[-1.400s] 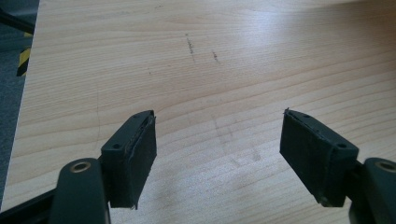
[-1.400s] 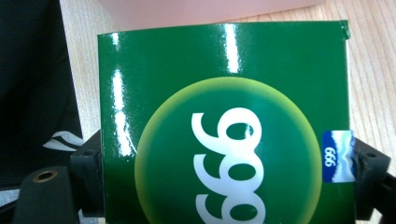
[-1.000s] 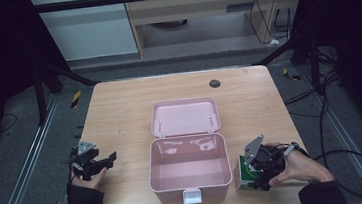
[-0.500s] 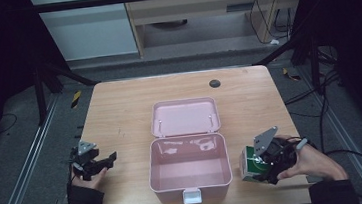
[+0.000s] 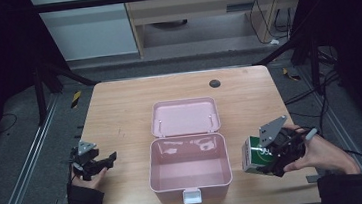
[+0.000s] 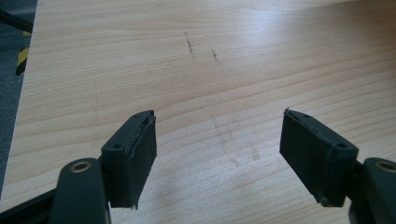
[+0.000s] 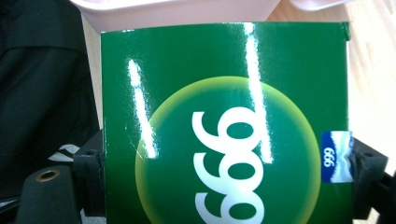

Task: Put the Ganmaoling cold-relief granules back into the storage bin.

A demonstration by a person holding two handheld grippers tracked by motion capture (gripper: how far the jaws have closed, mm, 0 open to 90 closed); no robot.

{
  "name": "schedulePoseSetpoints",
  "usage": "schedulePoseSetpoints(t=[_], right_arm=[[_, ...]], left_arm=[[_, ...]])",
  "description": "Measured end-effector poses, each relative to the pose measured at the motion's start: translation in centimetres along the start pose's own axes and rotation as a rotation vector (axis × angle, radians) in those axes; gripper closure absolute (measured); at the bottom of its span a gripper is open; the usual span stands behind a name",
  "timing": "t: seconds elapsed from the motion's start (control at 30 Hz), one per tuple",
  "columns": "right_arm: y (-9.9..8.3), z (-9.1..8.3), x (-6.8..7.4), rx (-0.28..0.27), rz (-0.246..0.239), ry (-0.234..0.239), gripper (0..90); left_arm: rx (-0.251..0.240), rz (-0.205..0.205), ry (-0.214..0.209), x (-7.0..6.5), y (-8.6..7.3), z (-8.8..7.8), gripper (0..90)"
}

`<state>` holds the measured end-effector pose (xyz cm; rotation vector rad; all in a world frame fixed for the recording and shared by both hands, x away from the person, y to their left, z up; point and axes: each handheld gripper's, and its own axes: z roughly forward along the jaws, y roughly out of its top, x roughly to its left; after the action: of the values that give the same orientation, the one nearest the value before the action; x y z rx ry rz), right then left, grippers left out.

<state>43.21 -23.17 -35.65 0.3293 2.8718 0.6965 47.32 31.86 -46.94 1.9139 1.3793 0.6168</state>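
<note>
The right gripper (image 5: 270,159) clamps its jaws on the two side faces of a green carton (image 5: 254,157), holding it just right of the open pink box (image 5: 189,167), presumably so it can be lifted over the near rim and set inside. The lid (image 5: 185,116) lies flat behind the box, leaving the cavity free. The left gripper (image 5: 105,159) rests over bare wooden table (image 6: 233,60) at the left, jaws wide apart and holding nothing, clear of the carton's likely route

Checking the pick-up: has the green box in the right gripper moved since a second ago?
Yes. The green cardboard box shifted right, away from the open pink plastic case.
</note>
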Motion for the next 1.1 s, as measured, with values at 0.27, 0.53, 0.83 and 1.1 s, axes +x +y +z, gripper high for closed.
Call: schedulePoseSetpoints(t=[0.27,0.53,0.83,1.1], right_arm=[[1.1,-1.5,-0.3,-0.017,-0.008,-0.019,16.0],[2.5,-2.9,-0.3,-0.04,-0.027,-0.035,16.0],[4.3,-4.0,-0.3,-0.067,-0.039,-0.049,16.0],[6.0,-4.2,-0.2,-0.071,-0.05,-0.046,16.0]], left_arm=[[0.0,0.0,0.0,0.0,0.0,0.0,26.5],[0.0,-0.001,0.0,0.0,0.0,0.0,26.5],[-0.001,-0.001,0.0,0.0,0.0,0.0,26.5],[0.001,0.001,0.005,0.0,0.0,0.0,26.5]])
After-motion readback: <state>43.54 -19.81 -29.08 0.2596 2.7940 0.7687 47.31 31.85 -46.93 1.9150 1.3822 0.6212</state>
